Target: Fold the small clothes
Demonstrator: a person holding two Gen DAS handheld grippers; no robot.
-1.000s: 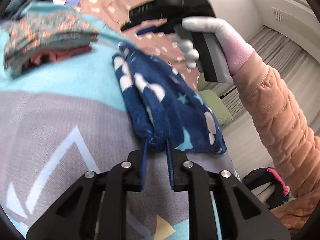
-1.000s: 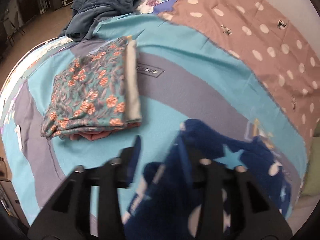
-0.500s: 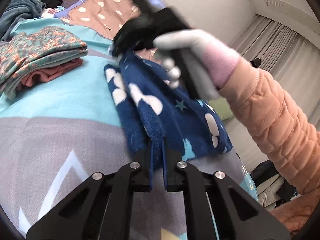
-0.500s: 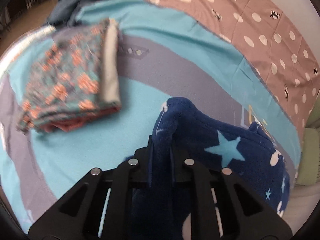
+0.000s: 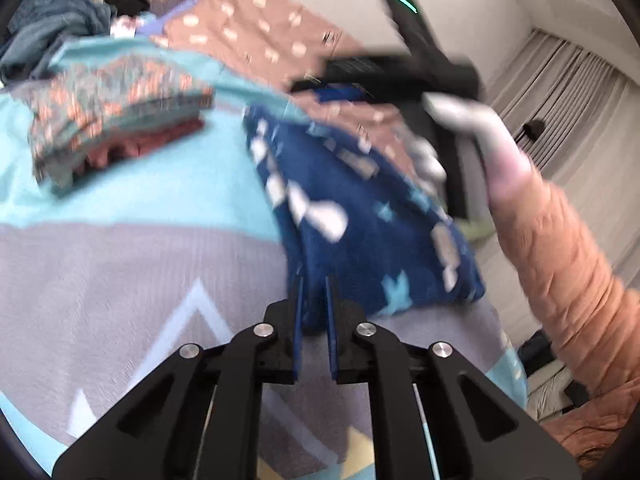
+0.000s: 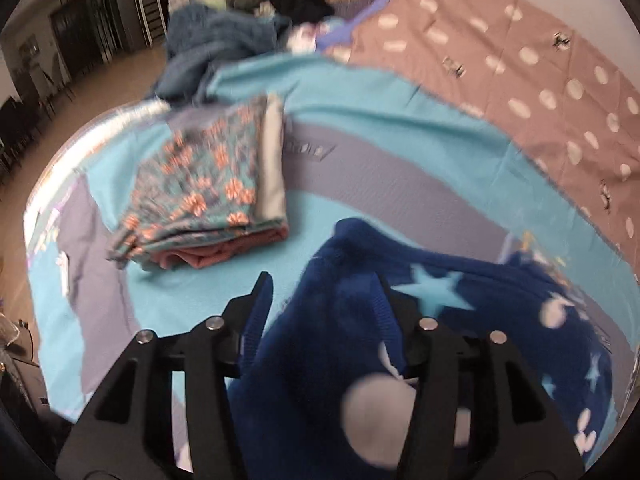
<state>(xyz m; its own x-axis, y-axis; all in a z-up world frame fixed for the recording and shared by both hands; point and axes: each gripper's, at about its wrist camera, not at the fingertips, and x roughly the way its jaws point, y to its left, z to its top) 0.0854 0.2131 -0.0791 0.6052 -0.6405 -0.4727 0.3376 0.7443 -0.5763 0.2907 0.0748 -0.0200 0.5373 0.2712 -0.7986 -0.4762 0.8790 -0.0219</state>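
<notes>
Left gripper [image 5: 314,300] clamped tight on the near corner of the navy fleece garment [image 5: 360,216], which lies on the teal-and-grey bedspread [image 5: 120,272]; plush, dark blue, with pale blue stars and white blobs. Right gripper [image 6: 320,300] jaws opening, a raised hump of the same fleece between them; pads look off the cloth. Left view alone shows the gloved right hand [image 5: 472,128] and peach quilted sleeve [image 5: 568,272]. Right view alone shows the folded floral stack [image 6: 208,188] from above, well apart from the fleece.
</notes>
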